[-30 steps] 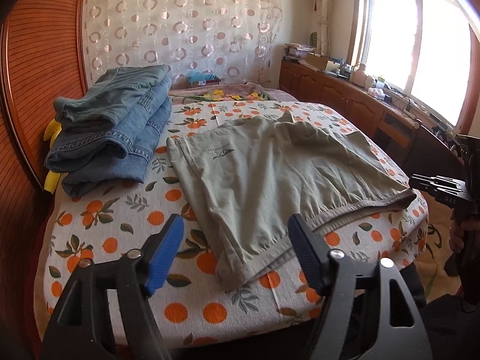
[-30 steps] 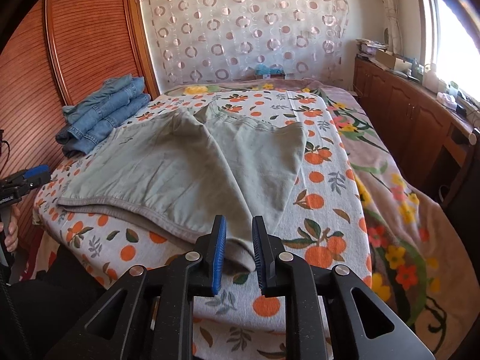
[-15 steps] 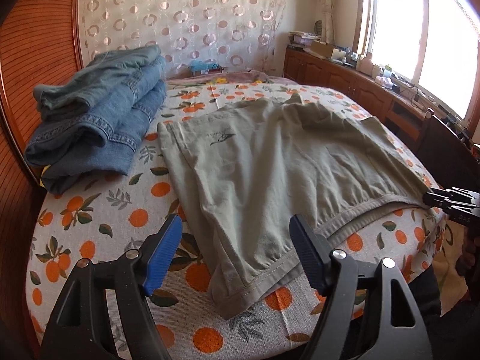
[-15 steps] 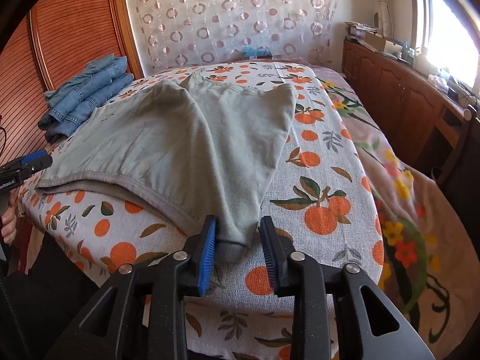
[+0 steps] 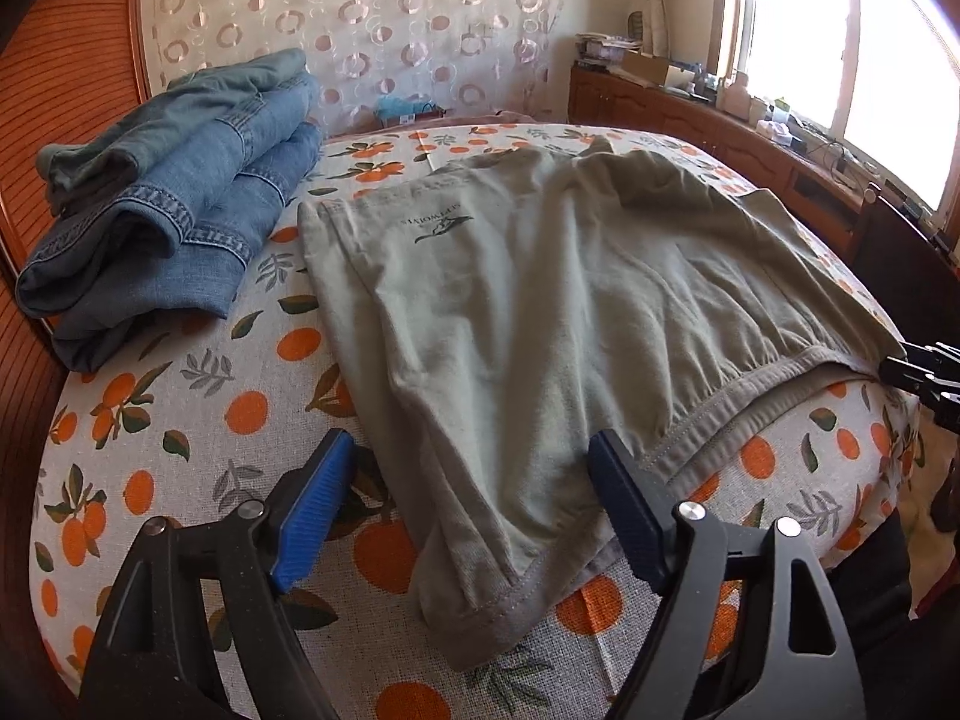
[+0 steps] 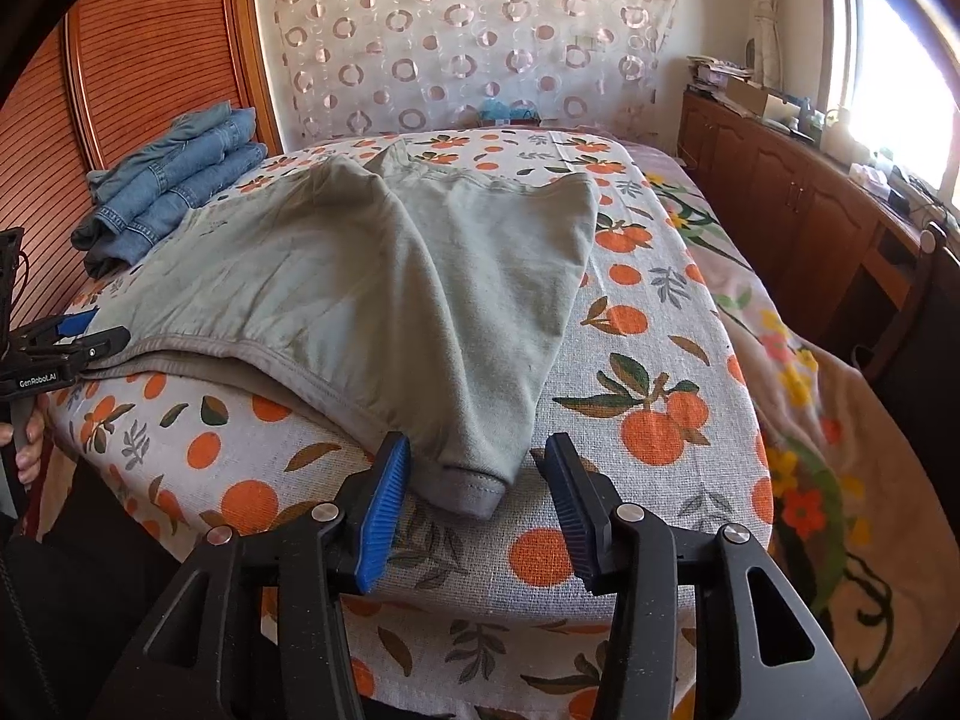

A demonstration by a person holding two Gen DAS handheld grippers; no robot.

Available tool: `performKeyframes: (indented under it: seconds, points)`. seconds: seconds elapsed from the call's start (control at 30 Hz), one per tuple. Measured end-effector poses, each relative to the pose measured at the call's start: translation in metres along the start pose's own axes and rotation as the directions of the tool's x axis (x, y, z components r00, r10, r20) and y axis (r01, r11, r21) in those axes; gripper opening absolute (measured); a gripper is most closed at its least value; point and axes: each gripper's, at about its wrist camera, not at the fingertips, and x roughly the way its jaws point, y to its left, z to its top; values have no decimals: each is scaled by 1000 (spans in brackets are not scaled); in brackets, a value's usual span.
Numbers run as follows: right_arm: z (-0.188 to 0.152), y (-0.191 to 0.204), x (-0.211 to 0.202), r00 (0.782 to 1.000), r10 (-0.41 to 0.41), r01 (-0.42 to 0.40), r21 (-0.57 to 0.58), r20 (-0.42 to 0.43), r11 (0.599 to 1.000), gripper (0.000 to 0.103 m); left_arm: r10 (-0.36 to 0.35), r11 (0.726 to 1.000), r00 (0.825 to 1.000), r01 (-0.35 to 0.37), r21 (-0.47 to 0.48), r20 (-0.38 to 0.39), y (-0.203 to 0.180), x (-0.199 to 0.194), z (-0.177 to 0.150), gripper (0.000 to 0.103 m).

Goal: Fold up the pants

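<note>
Olive-green pants (image 5: pixel 570 300) lie spread flat on the bed, waistband towards me. My left gripper (image 5: pixel 474 516) hovers low over their near left corner. Its jaws are opening, the blue pads (image 5: pixel 312 516) stand wide on either side of the cloth, and neither presses on it. In the right wrist view the pants (image 6: pixel 372 288) end in a near right corner that lies between the jaws of my right gripper (image 6: pixel 474 498). These jaws are opening too, and the pads are clear of the fabric. Each gripper shows at the edge of the other's view.
A stack of folded blue jeans (image 5: pixel 174 192) sits at the bed's far left, by the ribbed wooden headboard (image 5: pixel 60 60). The orange-print cover (image 5: pixel 180 420) drops off at the near edge. Wooden cabinets (image 6: pixel 780 192) run under the window on the right. A hand (image 6: pixel 24 438) holds the left gripper.
The right jaws have spread apart from nearly shut around the pants' corner. The left gripper has sunk and come closer to the near left corner, with its jaws a little wider.
</note>
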Motion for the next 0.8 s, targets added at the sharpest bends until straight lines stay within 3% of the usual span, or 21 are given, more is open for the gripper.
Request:
performKeyframes:
  seconds: [0.27, 0.47, 0.67, 0.8]
  points:
    - [-1, -6, -3, 1000, 15, -15, 25, 0, 1000, 49, -4, 1000, 1000, 3, 4, 24, 1, -1, -2, 83]
    - [4, -9, -2, 999, 44, -43, 22, -12, 999, 15, -12, 1000, 1000, 12, 7, -2, 2, -1, 0, 83]
    - [23, -3, -6, 998, 47, -48, 7, 39, 999, 10, -55, 998, 998, 55, -17, 9, 9, -11, 3, 83]
    - [49, 15, -13, 991, 81, -77, -40, 104, 996, 9, -32, 999, 999, 33, -29, 39, 17, -24, 8, 83]
